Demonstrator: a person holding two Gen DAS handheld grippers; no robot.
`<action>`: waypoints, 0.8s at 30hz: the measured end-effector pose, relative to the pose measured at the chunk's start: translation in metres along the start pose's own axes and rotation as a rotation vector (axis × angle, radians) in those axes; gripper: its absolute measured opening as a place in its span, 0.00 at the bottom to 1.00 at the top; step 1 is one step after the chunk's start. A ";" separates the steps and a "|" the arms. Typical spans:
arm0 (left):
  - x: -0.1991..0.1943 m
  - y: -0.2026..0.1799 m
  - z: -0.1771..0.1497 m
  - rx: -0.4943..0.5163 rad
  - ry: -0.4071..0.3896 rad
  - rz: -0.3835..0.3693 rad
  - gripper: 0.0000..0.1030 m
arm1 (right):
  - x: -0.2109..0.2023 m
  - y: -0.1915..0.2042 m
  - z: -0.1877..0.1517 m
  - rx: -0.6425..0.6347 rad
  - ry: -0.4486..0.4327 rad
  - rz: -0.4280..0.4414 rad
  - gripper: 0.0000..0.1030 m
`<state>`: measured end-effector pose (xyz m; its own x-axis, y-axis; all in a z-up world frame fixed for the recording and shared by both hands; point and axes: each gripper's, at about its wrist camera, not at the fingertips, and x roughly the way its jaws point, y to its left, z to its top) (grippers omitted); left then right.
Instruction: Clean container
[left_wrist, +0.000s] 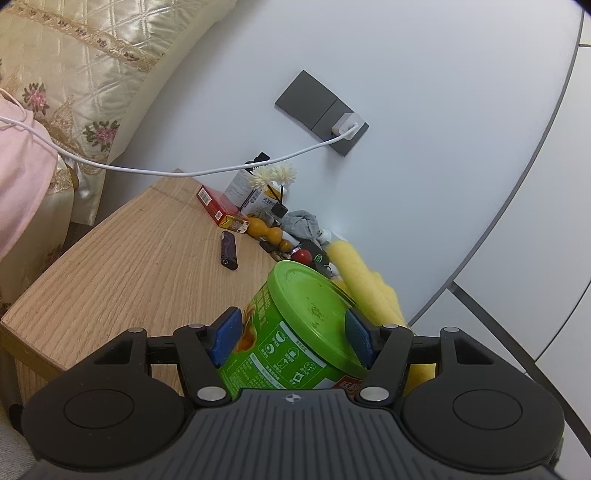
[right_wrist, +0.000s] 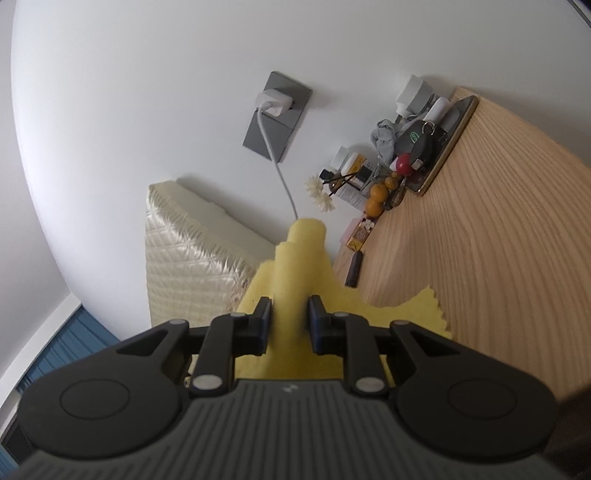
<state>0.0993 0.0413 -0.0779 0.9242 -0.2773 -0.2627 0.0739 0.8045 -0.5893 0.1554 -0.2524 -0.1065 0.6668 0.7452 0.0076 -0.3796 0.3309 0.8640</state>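
My left gripper is shut on a green cylindrical container with a green lid that carries small brown specks; it is held tilted above the wooden table. A yellow cloth shows just behind and right of the container in the left wrist view. My right gripper is shut on that yellow cloth, which sticks up in a fold between the blue pads and drapes below. The container is not visible in the right wrist view.
Along the wall at the table's back lie a red box, a dark lighter, orange gourd, white flowers, grey rag, keys and a red ball. A white charger cable hangs from the grey wall socket. A quilted bed is left.
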 end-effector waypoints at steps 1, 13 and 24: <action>0.000 0.000 0.000 0.000 0.000 0.001 0.64 | 0.000 -0.001 -0.001 0.004 0.000 0.003 0.22; -0.005 0.006 0.001 0.015 0.003 -0.039 0.67 | 0.042 -0.015 0.016 0.078 -0.016 0.011 0.22; -0.022 -0.018 -0.021 0.071 0.037 -0.023 0.74 | 0.047 -0.014 0.016 0.067 -0.058 -0.016 0.21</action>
<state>0.0695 0.0223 -0.0775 0.9074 -0.3147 -0.2785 0.1229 0.8324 -0.5404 0.2020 -0.2309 -0.1101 0.7092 0.7047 0.0207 -0.3259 0.3017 0.8960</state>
